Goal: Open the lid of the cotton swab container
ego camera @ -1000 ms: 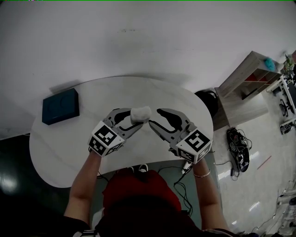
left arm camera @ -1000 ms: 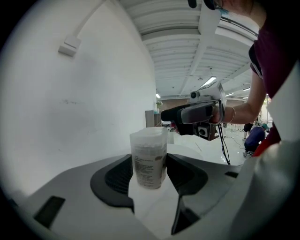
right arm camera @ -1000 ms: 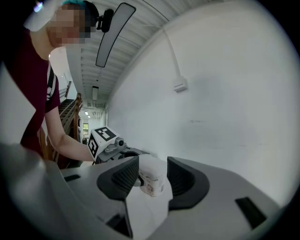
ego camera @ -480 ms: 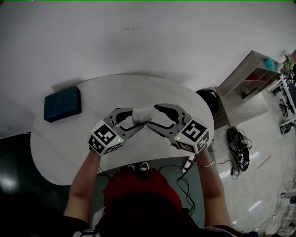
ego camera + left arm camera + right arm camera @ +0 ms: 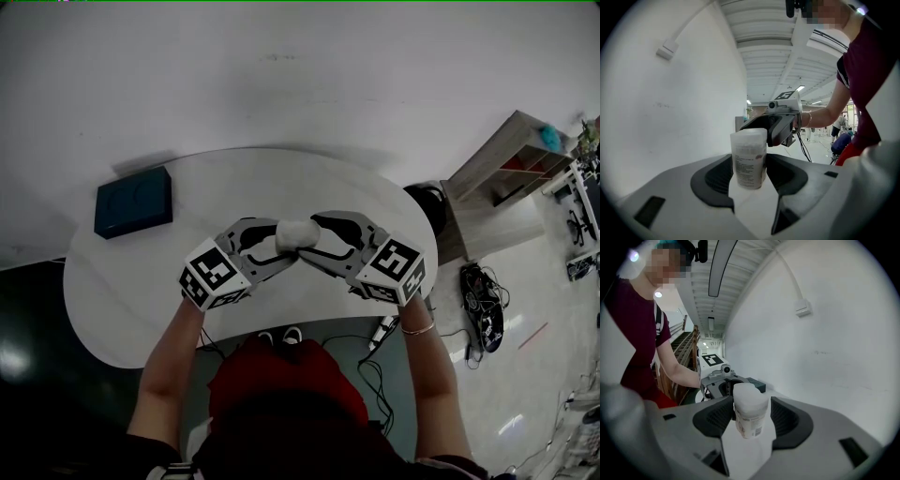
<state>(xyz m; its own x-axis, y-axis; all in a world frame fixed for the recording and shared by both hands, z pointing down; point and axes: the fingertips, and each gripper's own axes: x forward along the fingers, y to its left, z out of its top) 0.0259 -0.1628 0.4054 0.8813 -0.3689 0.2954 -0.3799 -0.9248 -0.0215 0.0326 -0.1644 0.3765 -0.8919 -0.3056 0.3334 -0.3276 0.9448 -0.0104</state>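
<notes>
so the left claw (image 5: 279,246) is clenched on the cotton swab container (image 5: 749,158), holding it more or less upright in the air over the white bench (image 5: 122,281), roughly above its near edge. lid (image 5: 750,397) is still on top. right claw (image 5: 314,240) comes in from the other side, and its jaws have just been opening: they're spread wide with the container sitting between them, pads not squeezing it. dark blue box (image 5: 133,202) sits well off on the bench's far left
</notes>
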